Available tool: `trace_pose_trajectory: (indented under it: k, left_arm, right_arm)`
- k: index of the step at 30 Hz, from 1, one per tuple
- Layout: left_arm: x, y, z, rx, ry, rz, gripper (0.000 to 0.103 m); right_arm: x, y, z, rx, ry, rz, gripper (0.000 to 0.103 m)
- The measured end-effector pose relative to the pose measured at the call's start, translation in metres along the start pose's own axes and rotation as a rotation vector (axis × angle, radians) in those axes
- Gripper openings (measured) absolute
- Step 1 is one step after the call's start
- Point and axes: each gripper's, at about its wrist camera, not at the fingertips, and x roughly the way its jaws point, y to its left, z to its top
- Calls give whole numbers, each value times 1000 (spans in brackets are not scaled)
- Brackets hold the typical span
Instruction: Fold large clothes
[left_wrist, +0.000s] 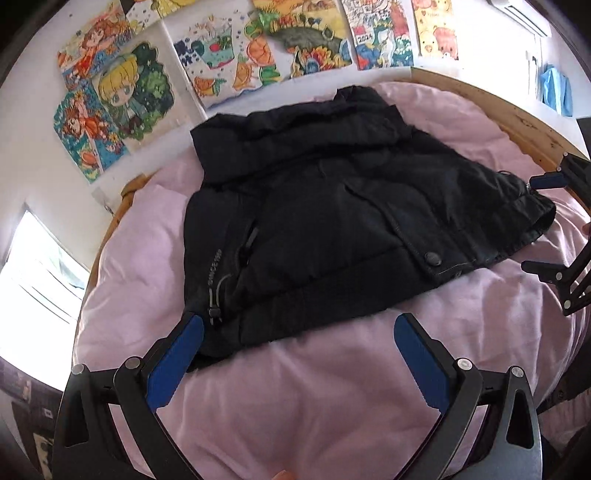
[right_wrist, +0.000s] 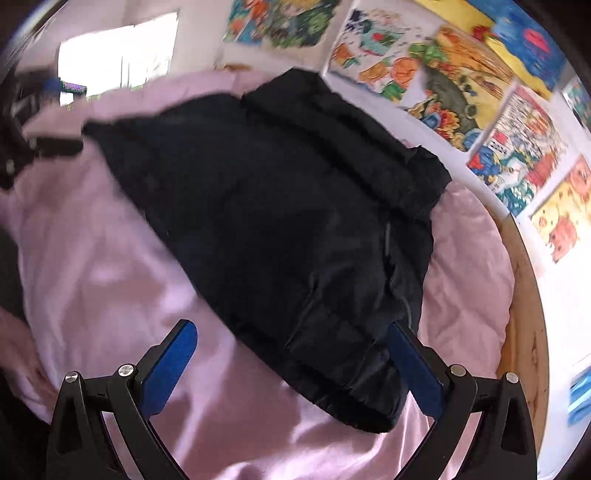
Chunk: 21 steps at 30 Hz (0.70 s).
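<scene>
- The left tool (left_wrist: 299, 334) has two black angular fingers, each lined on its inner face with a flat blue pad (left_wrist: 176, 363)
- Round silver screw heads (left_wrist: 463, 363) sit at the finger joints, on black linkage plates with triangular cut-outs
- The blue pad edges are finely toothed
- The right tool (right_wrist: 291, 334) is built alike: black frame, blue pads (right_wrist: 168, 367), silver screws (right_wrist: 457, 370)
- In the left view, the right tool shows the same black links and a blue tip

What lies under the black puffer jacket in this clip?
The black puffer jacket lies folded on a pink quilt, which shows all round it. A wooden bed frame edges the quilt. Whatever lies directly beneath the jacket, and its folded-under parts, is covered.
</scene>
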Motion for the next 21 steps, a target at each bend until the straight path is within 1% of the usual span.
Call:
trace_pose_trajectory:
  k: [3,7,10,13,18,21]
  left_arm:
    - [8,1,-3,20,8,36,102]
    - [25,4,-11,65,40,62,102]
    - [37,3,-19,116,56,77,102]
    - [49,3,-24,170,50,90,102]
    - [61,2,-25,212,33,94,102]
    - [63,4,-23,203,30,87,102]
  right_arm:
    - [13,6,-8,-55,21,-66,103]
    - [33,10,-15,-113,59,-108,103]
    - [40,18,-17,-167,53,-152,103]
    - [45,25,-17,-202,40,-199,103]
    - [46,25,-14,-214,17,-238,103]
    - [48,20,-10,-196,8,-255,101]
